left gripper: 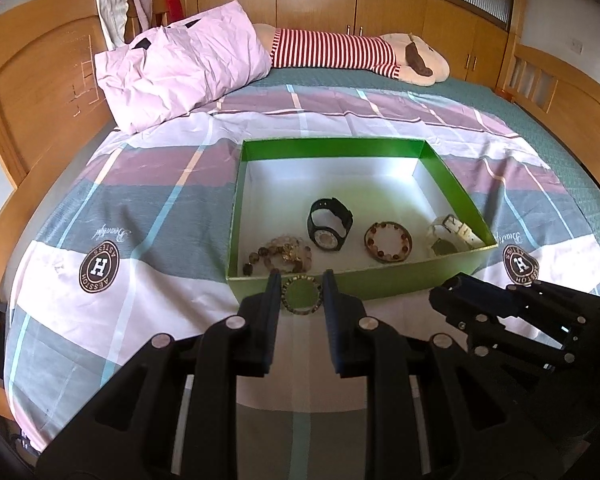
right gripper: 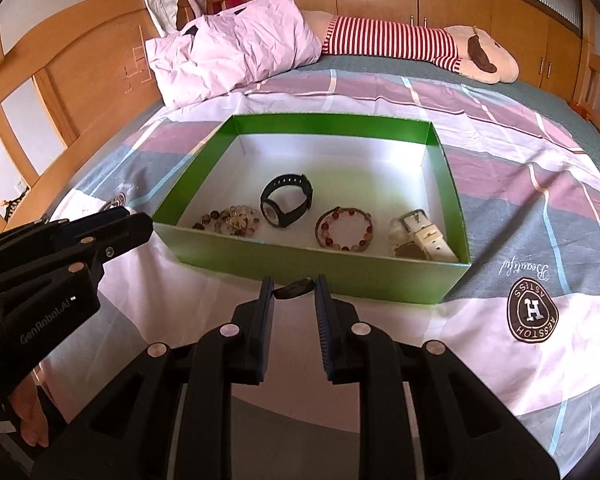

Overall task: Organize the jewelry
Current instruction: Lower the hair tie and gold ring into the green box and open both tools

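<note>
Green box (left gripper: 400, 278) — open-topped, white floor, standing on the bed (left gripper: 148, 216) over a plaid quilt.

Contents, ranged along the near wall from left to right in the left wrist view:
- beaded bracelet with a gold charm (left gripper: 278, 256)
- black watch (left gripper: 330, 224), strap looped, face tipped toward the camera
- ring-shaped bead bracelet (left gripper: 388, 241), lying flat
- white-strapped watch (left gripper: 454, 234), in the near right corner

Left gripper (left gripper: 302, 280) — fingers closed on a round patterned bangle (left gripper: 302, 294), held upright just in front of the box's near wall, outside the box.

Right gripper (right gripper: 293, 282) — fingers closed on a small dark piece (right gripper: 294, 289), seen edge-on; what it is cannot be told. It too sits just before the near wall, outside the box.

Elsewhere on the bed: pink pillow (left gripper: 180, 68), and a plush toy in red-and-white stripes (left gripper: 340, 50) along the far side.
</note>
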`<move>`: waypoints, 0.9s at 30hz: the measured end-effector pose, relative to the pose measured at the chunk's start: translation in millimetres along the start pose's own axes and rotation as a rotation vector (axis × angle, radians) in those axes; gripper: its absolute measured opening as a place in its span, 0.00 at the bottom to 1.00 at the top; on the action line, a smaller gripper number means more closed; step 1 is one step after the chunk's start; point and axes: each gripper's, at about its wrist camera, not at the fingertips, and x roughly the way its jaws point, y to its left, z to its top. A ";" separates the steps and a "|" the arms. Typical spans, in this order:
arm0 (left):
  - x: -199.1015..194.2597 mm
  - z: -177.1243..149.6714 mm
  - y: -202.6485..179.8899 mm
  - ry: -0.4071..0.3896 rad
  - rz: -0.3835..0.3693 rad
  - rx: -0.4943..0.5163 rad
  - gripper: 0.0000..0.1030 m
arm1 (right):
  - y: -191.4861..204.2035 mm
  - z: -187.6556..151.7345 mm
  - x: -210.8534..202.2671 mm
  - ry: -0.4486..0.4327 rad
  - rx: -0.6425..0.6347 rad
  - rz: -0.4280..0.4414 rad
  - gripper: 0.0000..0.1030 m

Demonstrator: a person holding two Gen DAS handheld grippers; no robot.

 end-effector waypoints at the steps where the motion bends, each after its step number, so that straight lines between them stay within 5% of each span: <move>1: -0.8 3.0 1.4 -0.006 0.002 -0.001 0.20 | -1.7 1.9 -1.9 -0.007 0.004 -0.002 0.20; 7: 6.4 31.1 14.6 -0.033 -0.043 -0.038 0.20 | -16.6 22.6 -13.2 -0.055 0.056 -0.012 0.20; 14: 47.8 55.1 13.5 0.034 -0.105 -0.086 0.20 | -38.1 58.4 -2.0 -0.096 0.108 -0.012 0.20; 27: 98.3 44.2 7.0 0.126 -0.066 -0.071 0.20 | -60.8 46.1 58.0 0.043 0.192 -0.052 0.20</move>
